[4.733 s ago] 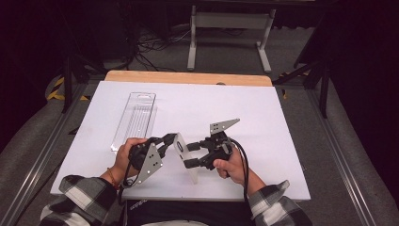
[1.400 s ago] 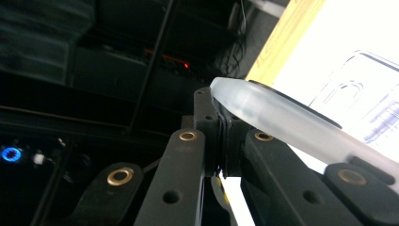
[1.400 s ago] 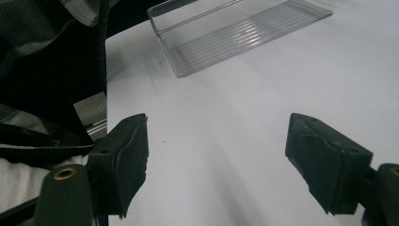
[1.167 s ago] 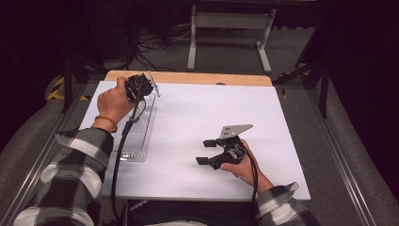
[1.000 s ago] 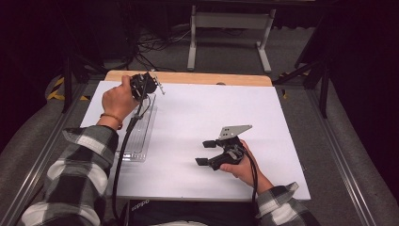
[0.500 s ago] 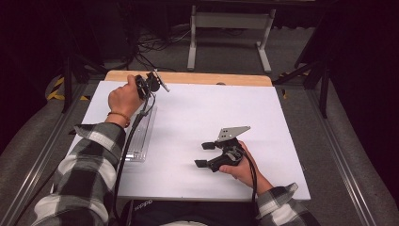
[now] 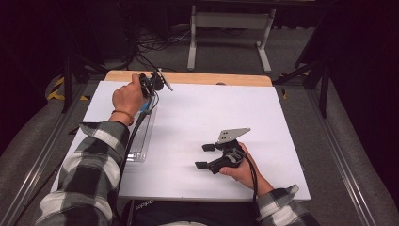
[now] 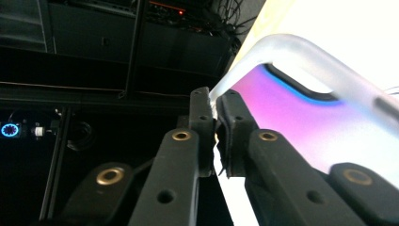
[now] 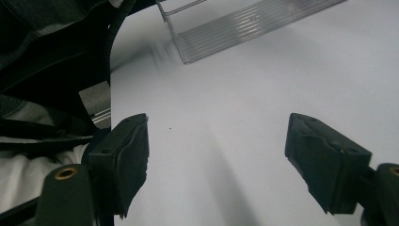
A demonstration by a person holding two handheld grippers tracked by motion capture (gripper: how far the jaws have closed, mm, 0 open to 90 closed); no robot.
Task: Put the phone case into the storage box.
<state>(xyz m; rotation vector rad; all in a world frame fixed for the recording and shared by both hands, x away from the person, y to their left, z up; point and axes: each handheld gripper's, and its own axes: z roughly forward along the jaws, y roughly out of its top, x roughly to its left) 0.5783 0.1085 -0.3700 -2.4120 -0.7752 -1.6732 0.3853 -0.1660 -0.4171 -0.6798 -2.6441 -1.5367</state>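
Observation:
My left gripper [image 7: 149,89] is held over the far end of a clear plastic tray [image 7: 141,136], near the table's back edge. In the left gripper view its jaws [image 8: 215,108] pinch the rim of a frosted phone case [image 8: 301,122] with a purple and blue inside. The jaws have just been opening slightly, but the case rim is still between the pads. A bit of blue from the case [image 7: 144,107] hangs under the hand. My right gripper [image 7: 205,156] rests low at the front right of the white table, open, with nothing between its jaws [image 9: 226,160].
The white tabletop [image 7: 211,108] has a wooden strip [image 7: 216,77] along its far edge. In the right gripper view the clear ribbed tray [image 9: 235,33] is farther off, with a plaid sleeve [image 7: 94,165] to the left. A metal stand [image 7: 230,21] is on the floor beyond the table.
The left hand went from the table's front to the tray's far end, then drifted a little right. The right gripper drew apart from the left and stays put.

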